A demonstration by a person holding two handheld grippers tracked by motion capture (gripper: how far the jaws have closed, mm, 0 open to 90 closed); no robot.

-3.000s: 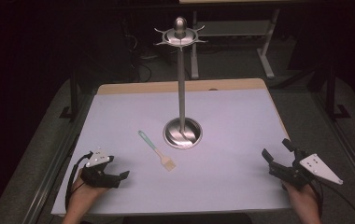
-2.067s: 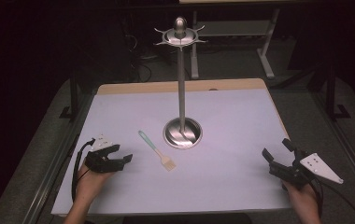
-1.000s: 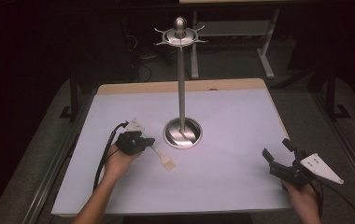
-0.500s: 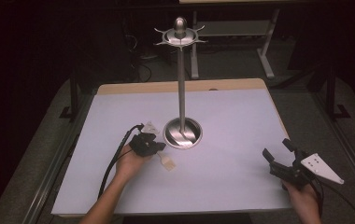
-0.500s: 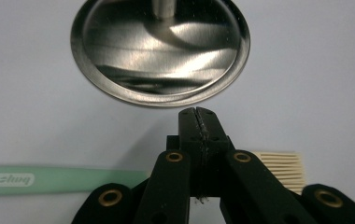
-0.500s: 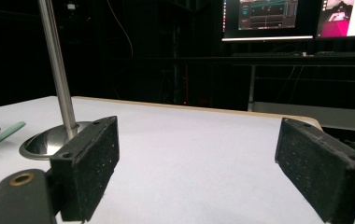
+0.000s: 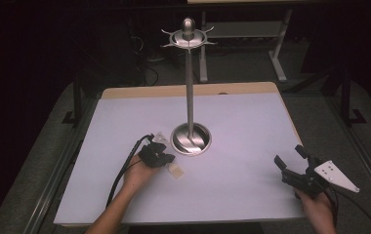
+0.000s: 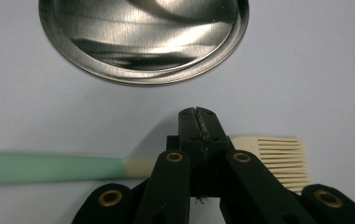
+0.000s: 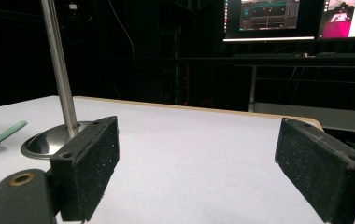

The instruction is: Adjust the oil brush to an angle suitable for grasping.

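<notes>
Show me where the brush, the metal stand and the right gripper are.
brush [image 8: 49, 168], left gripper view, on its green handle.
metal stand [image 7: 190, 92], high view, on its pole.
right gripper [image 7: 291, 161], high view, midway between its open jaws.

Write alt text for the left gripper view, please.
The left hand-held gripper, jaws closed together, sits over the neck of a brush lying flat on the white table; green handle to the left, pale bristles to the right. A round steel base lies beyond.

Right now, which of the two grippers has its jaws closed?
The left gripper, beside the stand's base, over the brush; the right gripper gapes wide apart.
</notes>
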